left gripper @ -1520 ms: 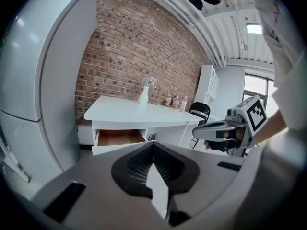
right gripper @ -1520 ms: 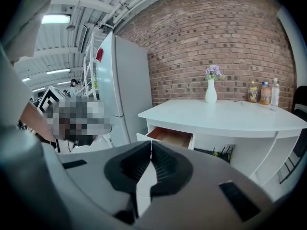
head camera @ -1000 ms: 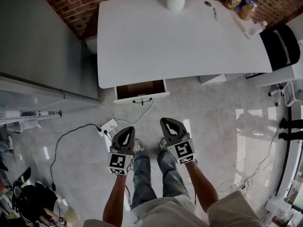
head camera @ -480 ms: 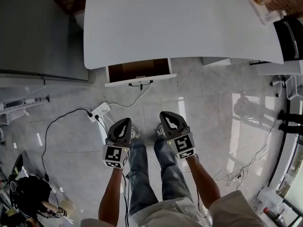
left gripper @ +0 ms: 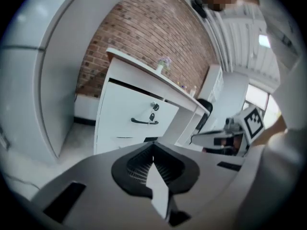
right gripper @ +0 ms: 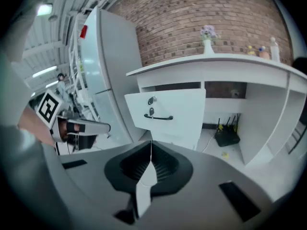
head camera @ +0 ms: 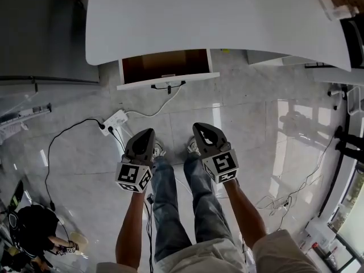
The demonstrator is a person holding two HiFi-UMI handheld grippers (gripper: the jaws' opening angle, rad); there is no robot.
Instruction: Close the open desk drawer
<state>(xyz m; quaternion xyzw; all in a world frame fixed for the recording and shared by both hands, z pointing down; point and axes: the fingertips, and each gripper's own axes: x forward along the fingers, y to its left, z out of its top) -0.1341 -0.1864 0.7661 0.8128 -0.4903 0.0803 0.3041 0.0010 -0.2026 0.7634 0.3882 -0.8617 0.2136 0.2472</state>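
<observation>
We hold both grippers low over the tiled floor (head camera: 256, 124), side by side above our shoes. The left gripper (head camera: 147, 134) is clenched with nothing between its jaws. The right gripper (head camera: 198, 128) is clenched as well and just as empty. Both point toward the white desk (head camera: 216, 16).

The open drawer (head camera: 165, 65) sticks out from under the desk's near edge, close to its left corner, showing its brown inside. Its white front carries a black handle (head camera: 169, 86), with keys (right gripper: 151, 101) hanging in the lock above it. The drawer is well apart from both grippers.

Between us and the drawer a white cable (head camera: 162, 108) runs across the floor from below the drawer front to a white power strip (head camera: 114, 120), which lies just left of the left gripper. A black cable (head camera: 62, 152) loops away from the strip toward the left.

A tall grey cabinet (head camera: 40, 33) stands just beside the desk's left edge. Under the desk, right of the drawer, a black router (right gripper: 226, 137) sits on the floor. A vase (right gripper: 207, 44) stands at the desk's far edge against the brick wall (right gripper: 201, 8).
</observation>
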